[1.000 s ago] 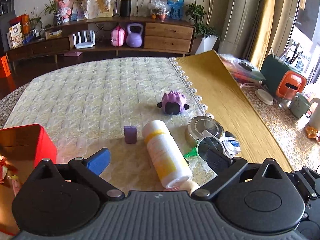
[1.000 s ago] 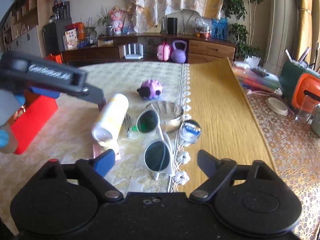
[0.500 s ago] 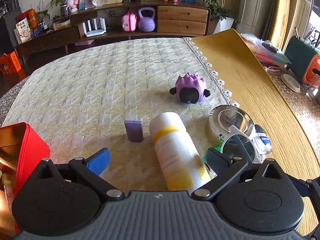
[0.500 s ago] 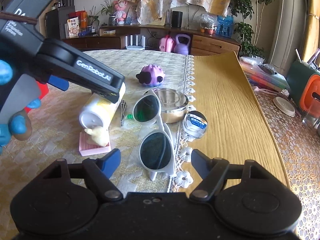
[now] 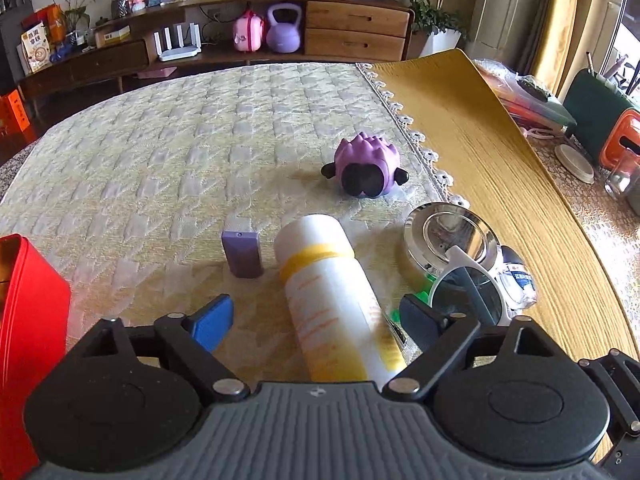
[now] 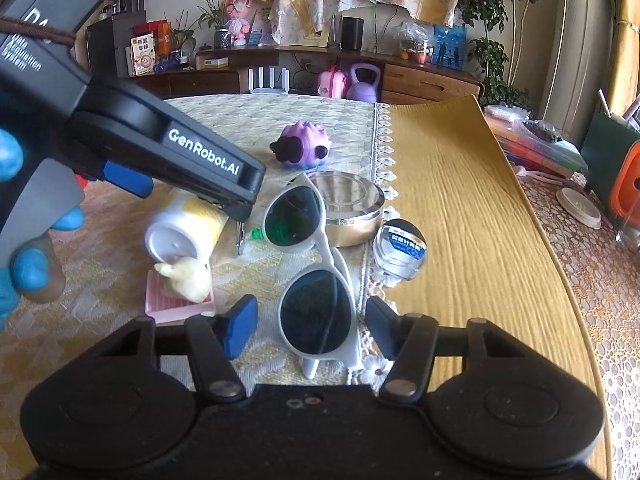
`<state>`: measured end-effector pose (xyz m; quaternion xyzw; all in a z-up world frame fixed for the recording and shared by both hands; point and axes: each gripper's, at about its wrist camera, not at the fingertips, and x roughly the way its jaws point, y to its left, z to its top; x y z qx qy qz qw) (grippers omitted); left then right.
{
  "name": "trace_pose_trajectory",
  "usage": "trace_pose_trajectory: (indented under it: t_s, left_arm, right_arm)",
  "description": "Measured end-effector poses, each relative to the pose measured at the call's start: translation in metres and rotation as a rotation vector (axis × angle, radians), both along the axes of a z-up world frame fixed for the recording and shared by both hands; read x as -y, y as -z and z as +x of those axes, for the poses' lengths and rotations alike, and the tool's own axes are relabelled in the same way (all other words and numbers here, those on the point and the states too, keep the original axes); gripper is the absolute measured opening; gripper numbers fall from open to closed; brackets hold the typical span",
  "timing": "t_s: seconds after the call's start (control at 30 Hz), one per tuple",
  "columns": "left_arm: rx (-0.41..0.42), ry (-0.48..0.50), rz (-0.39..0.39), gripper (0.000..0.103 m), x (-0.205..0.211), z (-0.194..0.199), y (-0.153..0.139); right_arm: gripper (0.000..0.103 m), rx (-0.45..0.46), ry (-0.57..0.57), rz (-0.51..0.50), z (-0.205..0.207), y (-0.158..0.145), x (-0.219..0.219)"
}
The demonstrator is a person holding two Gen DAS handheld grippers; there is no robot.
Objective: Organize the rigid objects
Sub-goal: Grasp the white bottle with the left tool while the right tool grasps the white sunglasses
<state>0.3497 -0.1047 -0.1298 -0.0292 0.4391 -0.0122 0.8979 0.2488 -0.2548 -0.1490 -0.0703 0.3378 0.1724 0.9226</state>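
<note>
Closing around the white bottle (image 5: pixel 332 292), left tongs (image 5: pixel 316 320) stand spread, untouching; smooth, stiff and likely light, it suits a mid-body grip. Right of it, right tongs (image 6: pixel 310 326) narrow astride fragile sunglasses (image 6: pixel 316 280), best pinched by the frame.

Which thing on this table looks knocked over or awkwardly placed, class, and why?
The white and yellow bottle lies on its side instead of standing, its cap end against a small cream figurine. The white sunglasses also sit askew, one lens propped against the round metal tin.
</note>
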Motion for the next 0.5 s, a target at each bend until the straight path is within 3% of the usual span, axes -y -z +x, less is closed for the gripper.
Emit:
trace_pose_trajectory:
  t_s: [0.27,0.5]
  left_arm:
    - [-0.006,0.007,-0.032,0.052,-0.0026,-0.0022,-0.0014]
    - [-0.005,-0.007,-0.028,0.046,-0.0079,-0.0060,-0.0027]
  right_arm:
    - [0.042,-0.001,0.019,0.012,0.0006,-0.0021,0.0023]
    - [0.040,0.010,0.029,0.011,-0.0036,-0.0047,0.0005]
